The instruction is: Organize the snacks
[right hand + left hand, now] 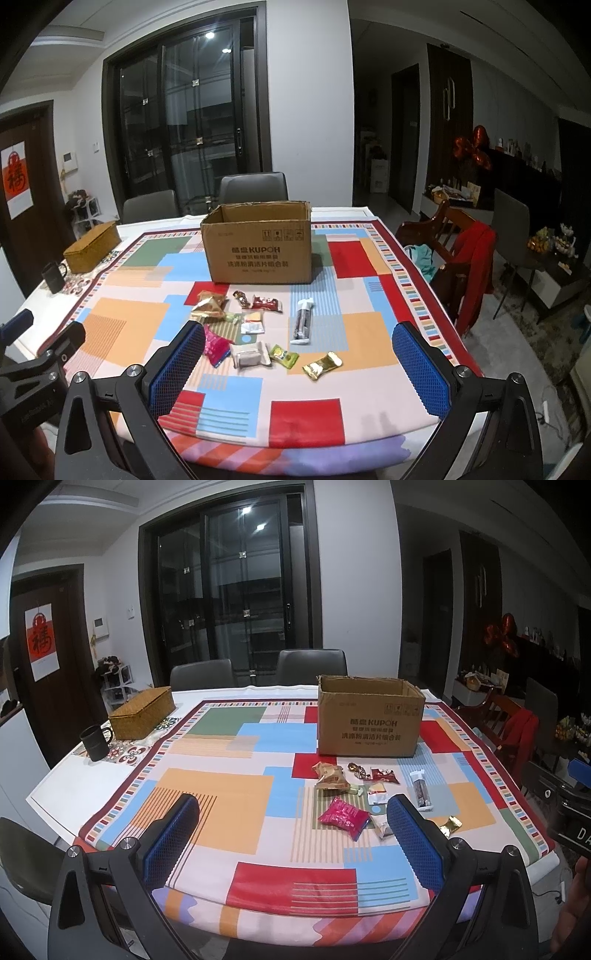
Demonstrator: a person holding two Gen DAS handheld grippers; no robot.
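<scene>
Snacks loose on the cloth, nothing picked up, both my grippers empty.

Left wrist view: my left gripper [293, 830] hangs over the near table edge, fingers wide apart, nothing between them. Pink pack [344, 818] lies just ahead, the rest scattered before the open box [369, 720]. Right wrist view: my right gripper [299, 360] also spread wide and empty; gold candy [322, 365] and green candy [283, 356] nearest, long tube [303, 321] beyond. All look light, crinkly, slippery; I'd pinch each pack across its middle, gently.
</scene>
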